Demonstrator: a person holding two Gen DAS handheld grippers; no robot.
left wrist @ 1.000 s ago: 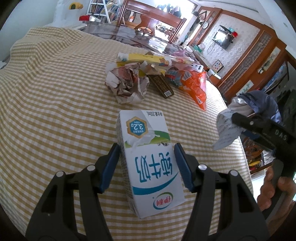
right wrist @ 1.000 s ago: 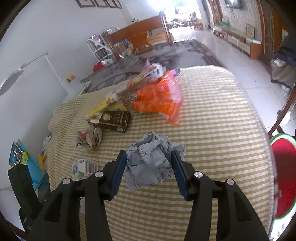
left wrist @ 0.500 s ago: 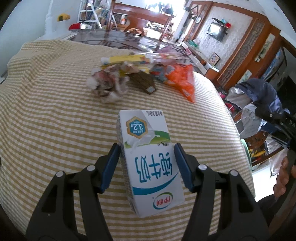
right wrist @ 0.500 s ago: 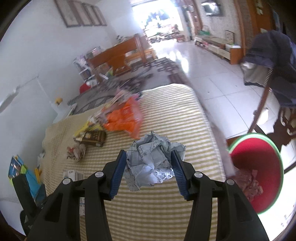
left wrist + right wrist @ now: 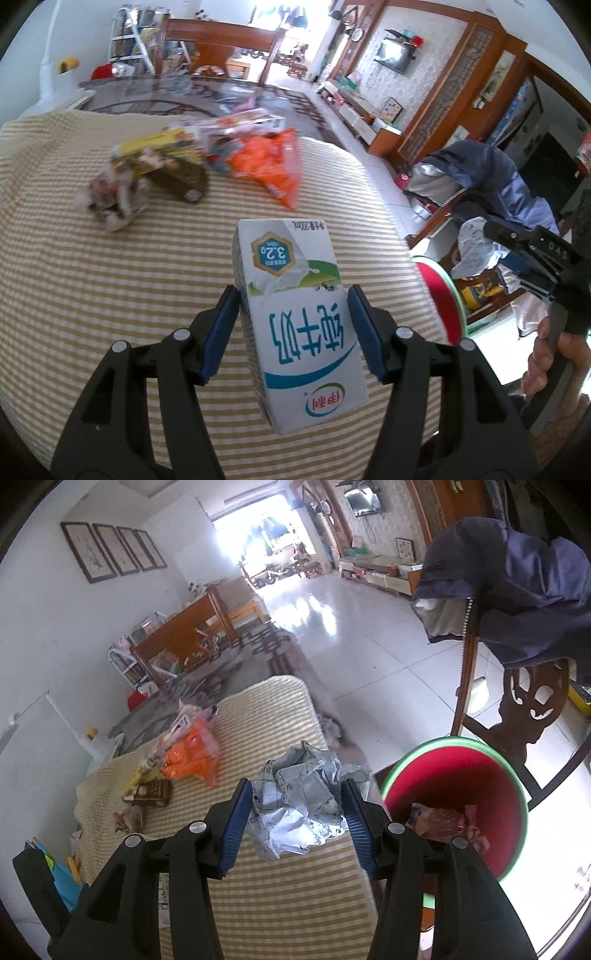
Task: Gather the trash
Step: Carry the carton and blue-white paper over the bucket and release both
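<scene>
Blue fingers point(image 5: 356, 314) tilted down: L pinch milk carton point(image 5: 299, 328), R pinch paper wad point(image 5: 299, 805).

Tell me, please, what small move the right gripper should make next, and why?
Probably carry it a little further right until it hangs over the bin, then open the jaws. The right gripper is shut on the paper ball, which is over the table edge, beside the bin's rim rather than above its opening.

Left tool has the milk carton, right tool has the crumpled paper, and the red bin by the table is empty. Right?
Not quite. The red bin already holds some crumpled trash, as the right wrist view shows. The rest stands: the left tool grips the milk carton, and the right tool grips the crumpled paper.
</scene>
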